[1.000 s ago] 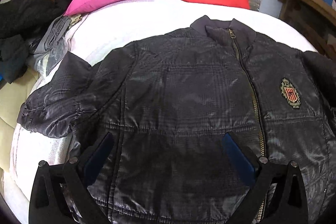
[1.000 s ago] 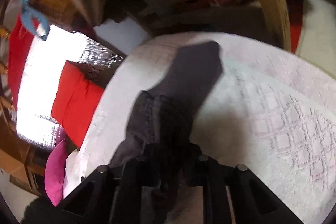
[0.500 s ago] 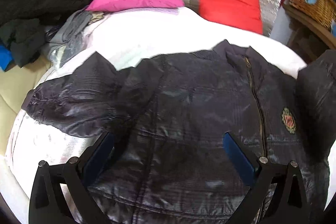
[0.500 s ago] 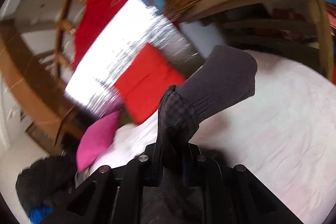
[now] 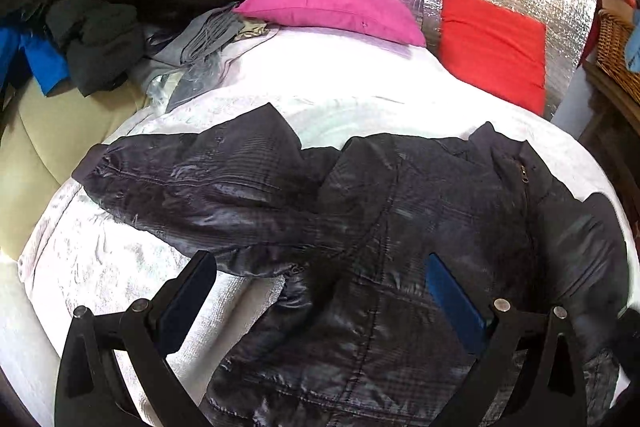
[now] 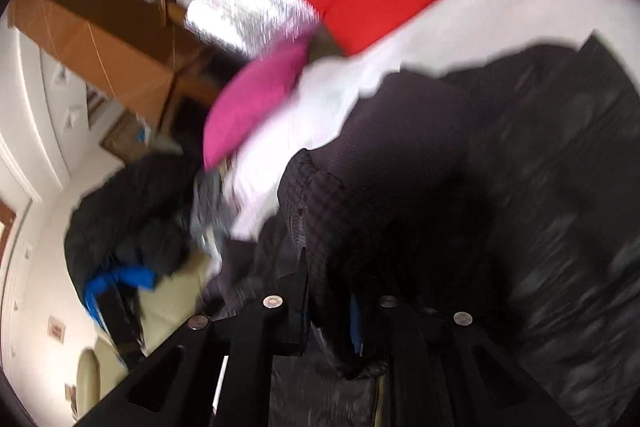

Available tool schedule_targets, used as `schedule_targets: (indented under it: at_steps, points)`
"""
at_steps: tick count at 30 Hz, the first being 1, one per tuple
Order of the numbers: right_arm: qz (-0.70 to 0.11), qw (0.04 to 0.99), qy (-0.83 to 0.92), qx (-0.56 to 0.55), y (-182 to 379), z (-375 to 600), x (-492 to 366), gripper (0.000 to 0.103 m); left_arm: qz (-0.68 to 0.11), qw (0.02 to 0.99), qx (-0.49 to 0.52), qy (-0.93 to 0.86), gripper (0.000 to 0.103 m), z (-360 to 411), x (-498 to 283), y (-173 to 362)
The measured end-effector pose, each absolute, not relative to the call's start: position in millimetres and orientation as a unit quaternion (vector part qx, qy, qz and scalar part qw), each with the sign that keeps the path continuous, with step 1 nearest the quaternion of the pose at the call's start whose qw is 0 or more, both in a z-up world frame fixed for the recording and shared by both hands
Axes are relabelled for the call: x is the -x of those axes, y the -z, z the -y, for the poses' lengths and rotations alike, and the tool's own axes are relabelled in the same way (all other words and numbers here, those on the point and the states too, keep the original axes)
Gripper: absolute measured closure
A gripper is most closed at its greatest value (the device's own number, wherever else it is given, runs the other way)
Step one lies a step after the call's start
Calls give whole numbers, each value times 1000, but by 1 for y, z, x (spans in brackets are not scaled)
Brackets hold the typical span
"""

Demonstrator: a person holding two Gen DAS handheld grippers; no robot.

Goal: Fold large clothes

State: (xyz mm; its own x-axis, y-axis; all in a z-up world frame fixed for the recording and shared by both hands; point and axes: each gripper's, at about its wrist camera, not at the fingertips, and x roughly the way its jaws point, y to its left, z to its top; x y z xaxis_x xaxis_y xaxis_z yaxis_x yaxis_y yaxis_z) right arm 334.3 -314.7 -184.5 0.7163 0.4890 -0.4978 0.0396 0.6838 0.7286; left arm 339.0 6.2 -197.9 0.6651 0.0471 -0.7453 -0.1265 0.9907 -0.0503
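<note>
A dark shiny padded jacket (image 5: 400, 235) lies front-up on a white bed (image 5: 340, 83), zip closed. Its one sleeve (image 5: 192, 183) stretches out to the left. My left gripper (image 5: 320, 291) is open and empty, hovering above the jacket's lower left part. My right gripper (image 6: 328, 307) is shut on the jacket's other sleeve (image 6: 320, 211) and holds it over the jacket body (image 6: 540, 187). The right wrist view is blurred by motion. In the left wrist view that sleeve shows folded in at the right edge (image 5: 592, 259).
A pink pillow (image 5: 332, 7) and a red cushion (image 5: 496, 47) lean at the bed's head against a silver panel. A pile of dark clothes with a blue piece (image 5: 96, 11) lies to the left. A wicker basket (image 5: 616, 47) stands on the right.
My right gripper has swung the held sleeve from off the bed's side inward over the jacket. My left gripper has shifted left and stays open; the left sleeve now lies in its view.
</note>
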Motion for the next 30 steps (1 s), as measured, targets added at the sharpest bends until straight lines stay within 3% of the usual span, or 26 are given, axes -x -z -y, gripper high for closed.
schedule_targets:
  at_steps: [3, 4, 5, 7, 12, 17, 23, 30]
  points:
    - [-395, 833, -146, -360, 199, 295, -339, 77, -403, 912, 57, -46, 0, -8, -339, 197]
    - [-411, 822, -154, -363, 203, 291, -340, 67, -401, 913, 56, -45, 0, -8, -338, 196]
    - [-420, 813, -164, -369, 206, 289, -337, 42, -399, 914, 55, -44, 0, -8, -337, 195]
    - [-417, 807, -180, -379, 203, 292, -321, 17, -397, 916, 54, -39, 0, -7, -337, 194]
    - [-373, 840, -177, -351, 166, 313, -292, 17, -397, 916, 60, -3, 0, 2, -330, 191]
    - [-296, 891, -35, -344, 134, 397, -264, 17, -366, 925, 78, 70, 0, 15, -314, 178]
    - [-320, 853, 60, -408, 183, 483, -270, 19, -350, 914, 102, 178, 0, 52, -299, 172]
    - [-362, 829, 48, -423, 223, 484, -294, 20, -326, 927, 11, 183, 0, 113, -291, 177]
